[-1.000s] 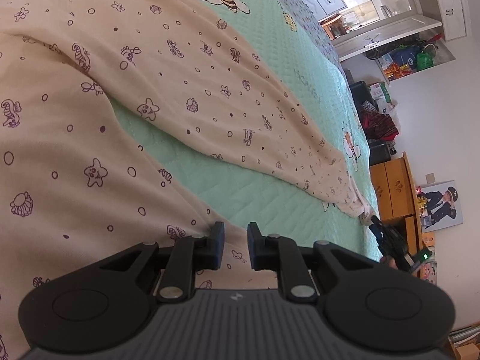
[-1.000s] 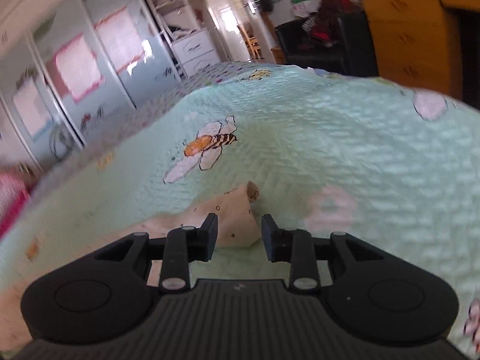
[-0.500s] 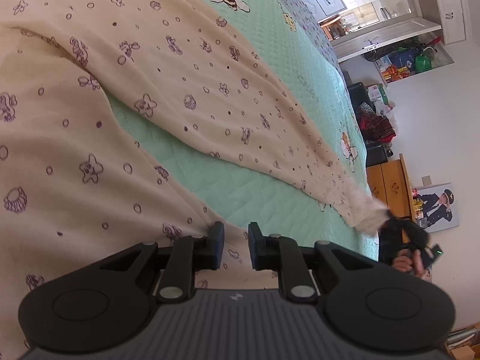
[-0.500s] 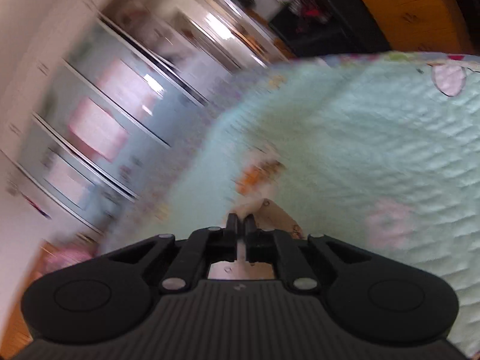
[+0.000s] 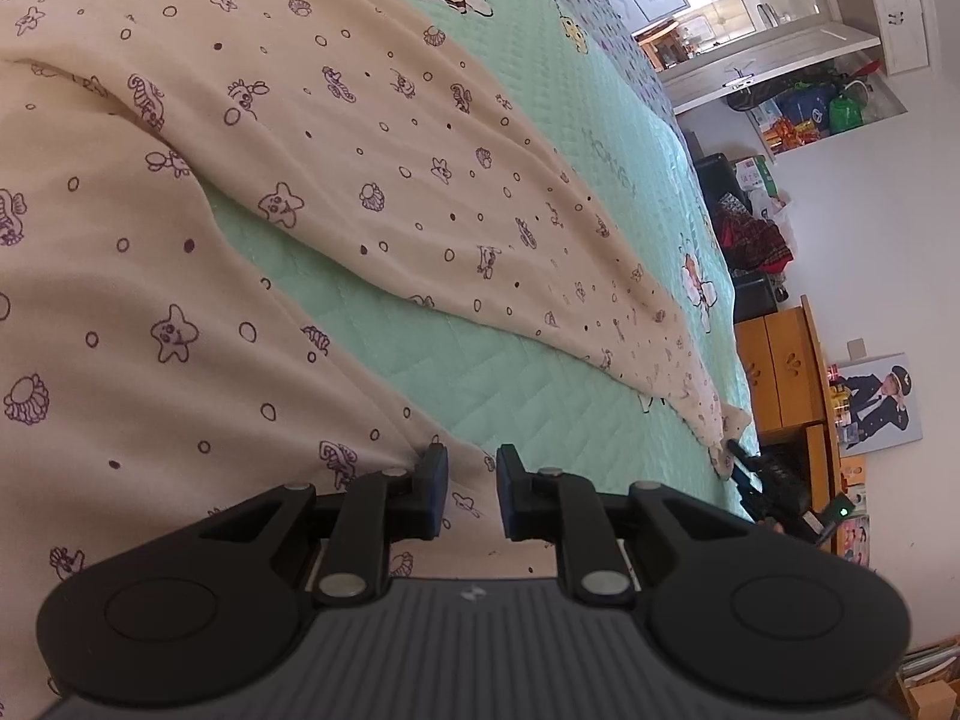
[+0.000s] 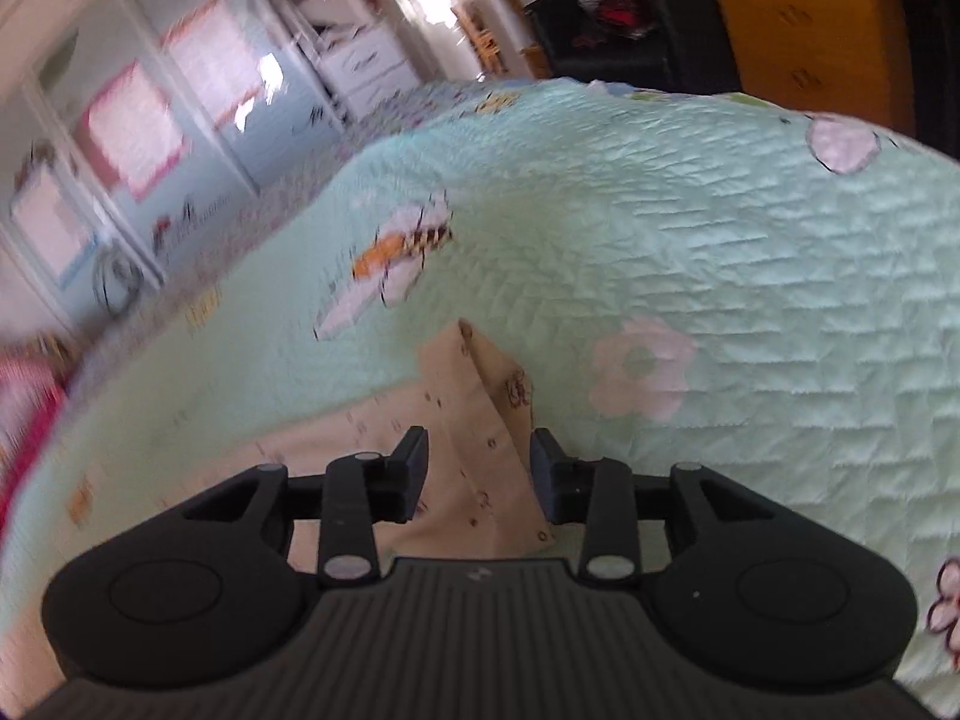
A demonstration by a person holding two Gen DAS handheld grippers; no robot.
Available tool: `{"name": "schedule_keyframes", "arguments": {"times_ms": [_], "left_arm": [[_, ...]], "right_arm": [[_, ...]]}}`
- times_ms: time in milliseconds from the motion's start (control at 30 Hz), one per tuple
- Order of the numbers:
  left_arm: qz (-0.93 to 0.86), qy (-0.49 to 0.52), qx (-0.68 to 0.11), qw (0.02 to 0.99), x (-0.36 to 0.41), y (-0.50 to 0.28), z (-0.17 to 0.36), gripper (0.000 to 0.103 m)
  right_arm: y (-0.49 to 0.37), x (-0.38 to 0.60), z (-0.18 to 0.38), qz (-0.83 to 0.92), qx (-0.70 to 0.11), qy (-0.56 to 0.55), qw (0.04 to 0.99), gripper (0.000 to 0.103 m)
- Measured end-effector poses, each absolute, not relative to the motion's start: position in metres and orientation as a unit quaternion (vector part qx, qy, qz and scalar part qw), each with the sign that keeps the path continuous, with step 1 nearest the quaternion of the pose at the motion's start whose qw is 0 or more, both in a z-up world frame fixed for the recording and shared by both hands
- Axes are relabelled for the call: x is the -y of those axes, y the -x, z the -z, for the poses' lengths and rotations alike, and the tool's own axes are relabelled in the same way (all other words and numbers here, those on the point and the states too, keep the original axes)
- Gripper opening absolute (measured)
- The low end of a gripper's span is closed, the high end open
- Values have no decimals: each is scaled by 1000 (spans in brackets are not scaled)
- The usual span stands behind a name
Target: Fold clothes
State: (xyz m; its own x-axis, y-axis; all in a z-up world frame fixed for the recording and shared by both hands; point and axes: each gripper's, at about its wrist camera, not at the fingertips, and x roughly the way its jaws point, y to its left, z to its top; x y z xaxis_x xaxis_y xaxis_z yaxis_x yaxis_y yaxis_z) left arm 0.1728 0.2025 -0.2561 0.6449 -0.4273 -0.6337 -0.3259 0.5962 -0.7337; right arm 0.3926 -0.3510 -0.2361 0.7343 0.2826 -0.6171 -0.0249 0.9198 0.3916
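My left gripper (image 5: 467,489) has its jaws apart over the cloth (image 5: 336,138), gripping nothing. My right gripper's (image 6: 480,474) jaws are also released, straddling a cloth corner on the quilt (image 6: 720,228). Quilt lettering is unreadable.

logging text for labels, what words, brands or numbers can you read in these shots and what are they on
"HONEY", faint stitched letters on the green bedspread, is the best reading; it is not sharp.
A small pale logo mark on the left gripper body, no letters.
The same mark shows on the right gripper.
Boxes on the far shelf carry print too small to read.
The cream garment has only doodles, no words.
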Motion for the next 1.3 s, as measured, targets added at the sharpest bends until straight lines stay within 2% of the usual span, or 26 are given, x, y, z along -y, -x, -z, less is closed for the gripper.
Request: {"name": "schedule_keyframes", "arguments": {"times_ms": [33, 67, 100, 300, 400, 433, 500, 633, 767, 833, 1067, 1300], "left_arm": [[31, 448, -420, 789, -203, -173, 255, 17], [30, 448, -419, 789, -204, -172, 254, 17], [29, 447, -419, 790, -205, -172, 253, 17], [27, 453, -410, 791, -212, -170, 251, 17], [32, 457, -409, 789, -213, -171, 253, 17], [33, 458, -409, 789, -212, -171, 253, 17], [37, 453, -413, 790, -212, -172, 252, 17], [23, 472, -407, 782, -216, -179, 255, 17], [8, 491, -401, 773, -221, -186, 258, 21], [1, 501, -398, 769, -223, -190, 260, 21], [-25, 532, -384, 754, -231, -202, 265, 21], [-51, 561, -366, 741, -236, -214, 270, 23]], "right_arm": [[-394, 348, 240, -82, -367, -170, 911, 26], [-392, 349, 241, -85, -368, -176, 909, 2], [-387, 356, 237, -85, -353, -197, 911, 2], [-351, 421, 210, -57, -254, -349, 900, 2], [-364, 408, 230, -43, -396, -253, 882, 3], [-359, 410, 234, -24, -402, -247, 881, 3], [-341, 422, 237, -10, -371, -292, 881, 14], [-309, 419, 220, 4, -307, -304, 902, 17], [-285, 399, 203, -29, -269, -314, 910, 31], [-276, 396, 212, -28, -280, -371, 885, 34], [-271, 384, 256, -51, -309, -519, 796, 33], [-289, 343, 264, -29, -340, -527, 779, 33]]}}
